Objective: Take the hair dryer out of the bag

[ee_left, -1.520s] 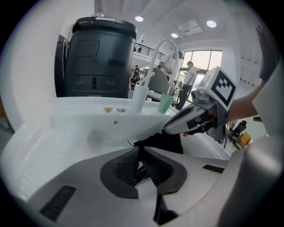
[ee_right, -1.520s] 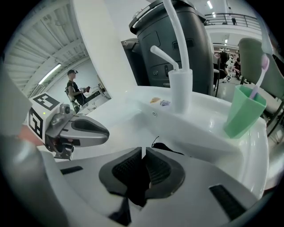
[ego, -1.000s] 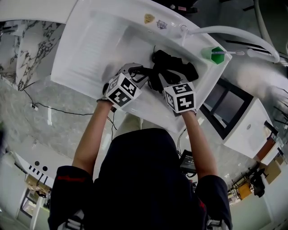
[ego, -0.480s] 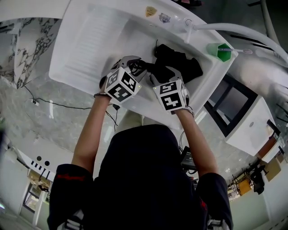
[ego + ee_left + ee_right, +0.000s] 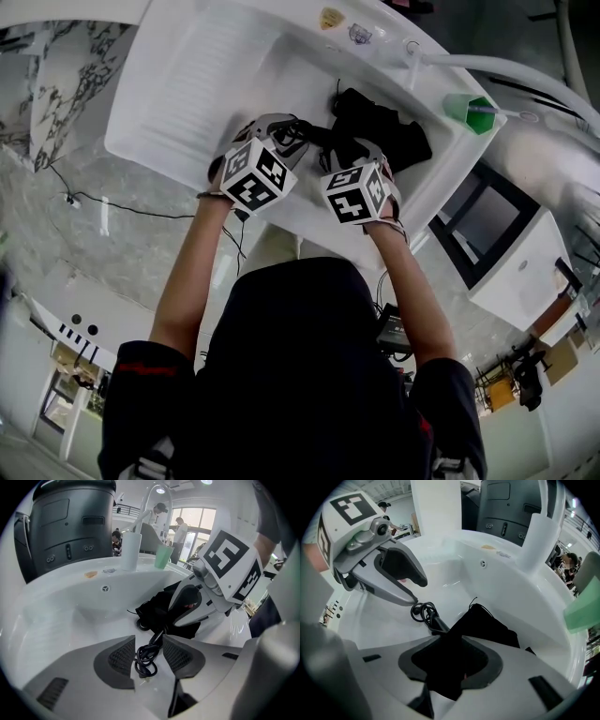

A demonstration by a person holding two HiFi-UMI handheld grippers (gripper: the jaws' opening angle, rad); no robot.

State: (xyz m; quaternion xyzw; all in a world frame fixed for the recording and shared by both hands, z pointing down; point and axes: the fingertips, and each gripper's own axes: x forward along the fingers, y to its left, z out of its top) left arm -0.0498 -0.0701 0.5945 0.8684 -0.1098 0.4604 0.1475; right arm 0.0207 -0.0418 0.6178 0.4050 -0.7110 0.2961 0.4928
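- Where the left gripper view looks along its own jaws, the left gripper (image 5: pixel 149 641) has them partway apart and clamped on a coiled black power cord (image 5: pixel 146 660). The loops sit between the two ribbed pads and meet them on both sides.
- Beyond the coil, the same view shows the cord running up to a crumpled black bag (image 5: pixel 154 613) on the floor of a white sink (image 5: pixel 70 597). A white faucet (image 5: pixel 130 550) and a green cup (image 5: pixel 163 556) stand on the back ledge.
- Right gripper view: the right gripper (image 5: pixel 450 641) has just been closing its jaws. They stand fairly wide, and black fabric of the bag fills the gap from one pad to the other.
- Just ahead of those jaws the thick end of the cord disappears under the fabric. The hair dryer itself does not show. Only its cord lies outside, and the bag covers the place the cord leads to.
- Head view: both grippers point steeply down into the sink, side by side. The left is at the coil by the bag's left edge and the right is on the bag's near edge.
- The bag lies in the right part of the basin, near the faucet.
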